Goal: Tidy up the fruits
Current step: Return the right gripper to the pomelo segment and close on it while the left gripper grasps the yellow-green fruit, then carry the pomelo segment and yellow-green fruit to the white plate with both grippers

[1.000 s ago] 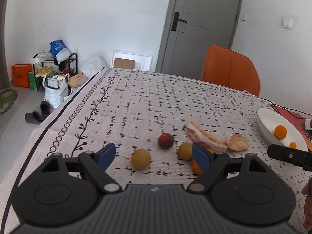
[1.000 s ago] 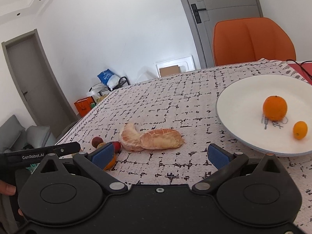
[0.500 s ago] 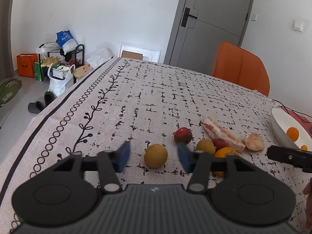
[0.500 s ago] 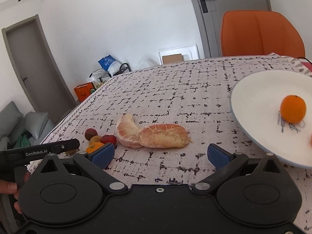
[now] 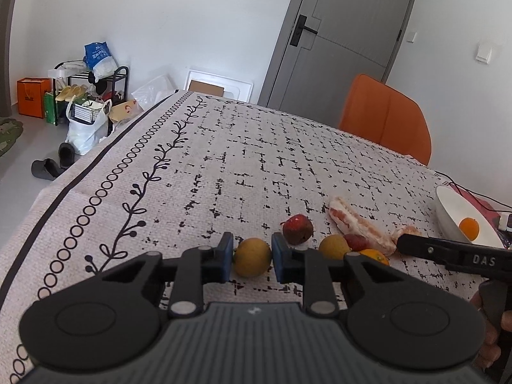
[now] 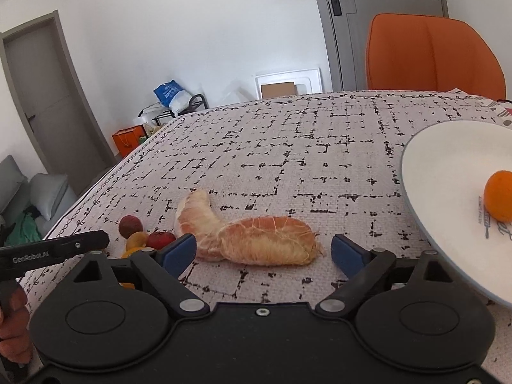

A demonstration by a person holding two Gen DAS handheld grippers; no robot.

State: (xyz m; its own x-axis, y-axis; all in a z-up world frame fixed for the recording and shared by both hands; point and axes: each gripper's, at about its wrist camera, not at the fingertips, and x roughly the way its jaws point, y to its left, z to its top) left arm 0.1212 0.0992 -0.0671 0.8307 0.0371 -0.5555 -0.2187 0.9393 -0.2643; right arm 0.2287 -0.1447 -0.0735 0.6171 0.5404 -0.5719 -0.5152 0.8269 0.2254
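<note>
My left gripper (image 5: 252, 253) is shut on a round yellow fruit (image 5: 252, 260) that rests on the tablecloth, its blue pads touching both sides. Right of it lie a dark red fruit (image 5: 298, 228), a second yellow fruit (image 5: 333, 247), a small red one (image 5: 356, 241) and an orange (image 5: 374, 254). My right gripper (image 6: 262, 252) is closing with a peeled citrus segment (image 6: 268, 240) between its jaws, and the pads stand clear of it. A curved segment (image 6: 198, 217) touches that one's left end. A white plate (image 6: 448, 166) on the right holds an orange (image 6: 499, 195).
An orange chair (image 6: 432, 54) stands at the table's far side by a grey door (image 5: 345, 32). The table's left edge (image 5: 80, 172) drops to a floor with bags and a shoe rack (image 5: 89, 89). A cable (image 5: 473, 195) runs beside the plate.
The left jaws came together onto the yellow fruit. The right gripper moved left and nearer, so the peeled segment now lies between its jaws, which have narrowed a little.
</note>
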